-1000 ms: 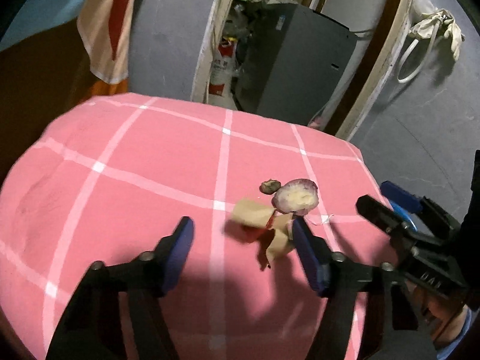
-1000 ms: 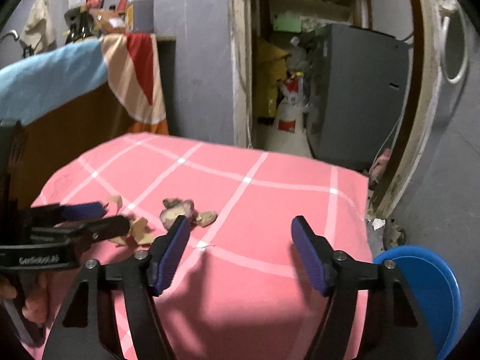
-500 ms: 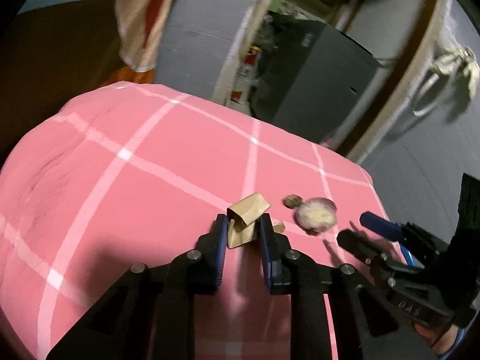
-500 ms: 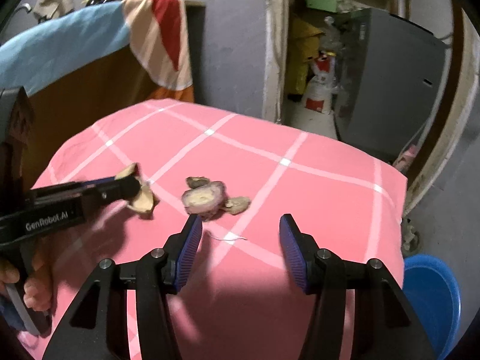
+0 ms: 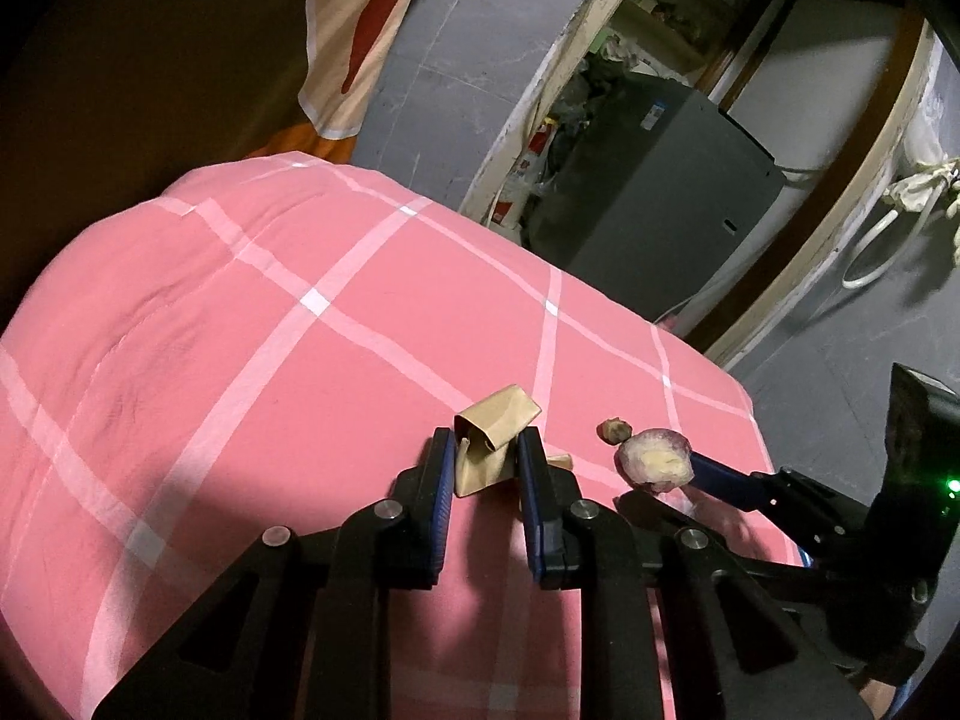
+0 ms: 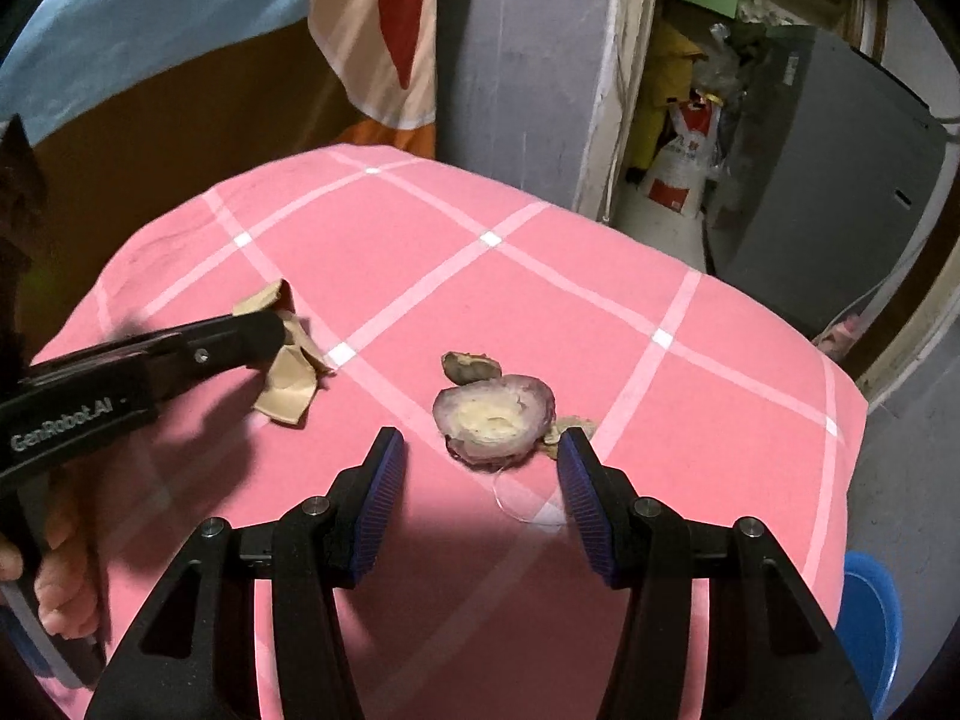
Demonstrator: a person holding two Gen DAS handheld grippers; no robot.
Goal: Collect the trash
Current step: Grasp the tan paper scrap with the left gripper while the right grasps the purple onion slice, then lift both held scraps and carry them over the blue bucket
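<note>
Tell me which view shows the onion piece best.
The right wrist view: the onion piece lies near the middle, its pale cut face and purple skin plain, just ahead of the open right gripper. The left wrist view shows it small, near the right edge, beside the right gripper.

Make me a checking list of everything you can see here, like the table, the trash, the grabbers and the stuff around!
Surface: pink checked cloth covers the table, a bit wrinkled.
Job's things: tan paper scrap pinched in the left gripper; cut onion half lying on the cloth with small peel bits beside it.
Clutter: thin thread near the onion.
Grippers: left shut on the paper; right gripper open, fingers either side of the onion, not touching it.
Cables: white hose hanging on the wall.
Surroundings: grey appliance, blue basin on the floor, striped cloth hanging.
</note>
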